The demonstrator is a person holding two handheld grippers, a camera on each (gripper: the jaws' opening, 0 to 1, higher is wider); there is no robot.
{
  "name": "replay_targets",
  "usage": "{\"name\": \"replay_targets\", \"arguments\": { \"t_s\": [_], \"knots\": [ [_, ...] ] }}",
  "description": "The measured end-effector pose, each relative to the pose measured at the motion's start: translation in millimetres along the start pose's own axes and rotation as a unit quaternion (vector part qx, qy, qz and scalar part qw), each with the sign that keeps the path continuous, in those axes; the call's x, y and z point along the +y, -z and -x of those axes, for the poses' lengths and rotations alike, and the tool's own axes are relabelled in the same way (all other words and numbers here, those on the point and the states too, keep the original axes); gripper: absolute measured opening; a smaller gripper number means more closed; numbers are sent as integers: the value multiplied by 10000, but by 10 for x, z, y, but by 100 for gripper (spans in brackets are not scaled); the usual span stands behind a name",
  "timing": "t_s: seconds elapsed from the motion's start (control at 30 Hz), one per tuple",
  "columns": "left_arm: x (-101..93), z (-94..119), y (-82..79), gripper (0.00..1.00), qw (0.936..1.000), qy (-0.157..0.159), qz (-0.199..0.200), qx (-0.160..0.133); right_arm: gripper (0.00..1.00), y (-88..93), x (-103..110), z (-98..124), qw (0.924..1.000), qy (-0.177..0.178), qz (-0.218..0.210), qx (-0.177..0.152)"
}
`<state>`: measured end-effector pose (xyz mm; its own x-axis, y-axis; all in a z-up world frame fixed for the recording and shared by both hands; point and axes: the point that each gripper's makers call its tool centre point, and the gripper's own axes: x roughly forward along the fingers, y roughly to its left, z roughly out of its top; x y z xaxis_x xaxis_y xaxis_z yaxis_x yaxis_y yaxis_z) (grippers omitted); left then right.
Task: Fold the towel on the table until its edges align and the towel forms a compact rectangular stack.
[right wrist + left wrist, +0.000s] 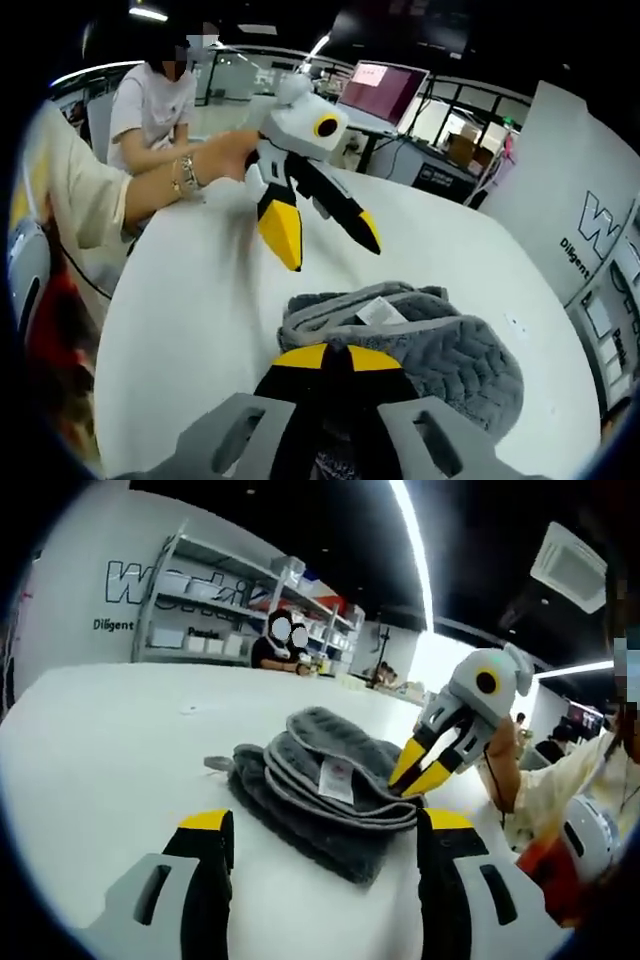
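A grey towel (320, 780) lies folded in several layers on the white table (110, 740), a white label showing on top. My left gripper (328, 825) is open, its jaws set wide apart just short of the towel's near edge. My right gripper (408, 786) comes in from the right with its yellow tips pressed together on the towel's right edge. In the right gripper view my right gripper (337, 352) is shut on the near edge of the towel (440, 350). Beyond it, the left gripper (330, 255) hangs open above the table (190, 300), held by a hand (200, 165).
Shelving with boxes (200, 600) stands against the far wall, with a seated person (275, 650) beside it. A monitor (385, 90) sits past the table's far end. A seated person (150, 100) is close to the table's left side. A white lettered panel (570, 190) is at right.
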<state>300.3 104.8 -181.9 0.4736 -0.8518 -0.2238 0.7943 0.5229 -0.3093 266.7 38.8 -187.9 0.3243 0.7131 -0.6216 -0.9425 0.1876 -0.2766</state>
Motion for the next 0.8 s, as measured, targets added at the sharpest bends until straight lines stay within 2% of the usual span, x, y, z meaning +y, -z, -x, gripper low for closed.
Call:
{"name": "replay_targets", "arguments": {
  "t_s": [0.1, 0.2, 0.3, 0.47, 0.6, 0.7, 0.73, 0.8],
  "knots": [
    [-25, -8, -19, 69, 9998, 120, 113, -60, 8, 10, 14, 51, 9998, 95, 175, -41],
    [-51, -21, -5, 68, 9997, 173, 180, -51, 22, 6, -35, 148, 9990, 329, 275, -117],
    [-40, -24, 3, 68, 9998, 137, 148, -31, 30, 24, -80, 264, 9983, 499, 228, -178],
    [-39, -19, 1, 67, 9998, 140, 157, -27, 34, 93, -62, 473, 9971, 675, 191, -290],
    [-27, -15, 11, 67, 9998, 101, 150, -3, 34, 326, -127, 558, 9925, 1152, 362, 181],
    [-24, -7, 6, 67, 9999, 86, 147, -18, 35, 534, -218, 638, 9838, 1652, 343, 602],
    [-26, -4, 1, 67, 9999, 87, 147, -29, 37, 579, -237, 658, 9820, 1776, 223, 609],
    [-20, 3, -7, 67, 9998, 90, 142, -44, 38, 679, -209, 665, 9821, 1790, -219, 540]
  ]
}}
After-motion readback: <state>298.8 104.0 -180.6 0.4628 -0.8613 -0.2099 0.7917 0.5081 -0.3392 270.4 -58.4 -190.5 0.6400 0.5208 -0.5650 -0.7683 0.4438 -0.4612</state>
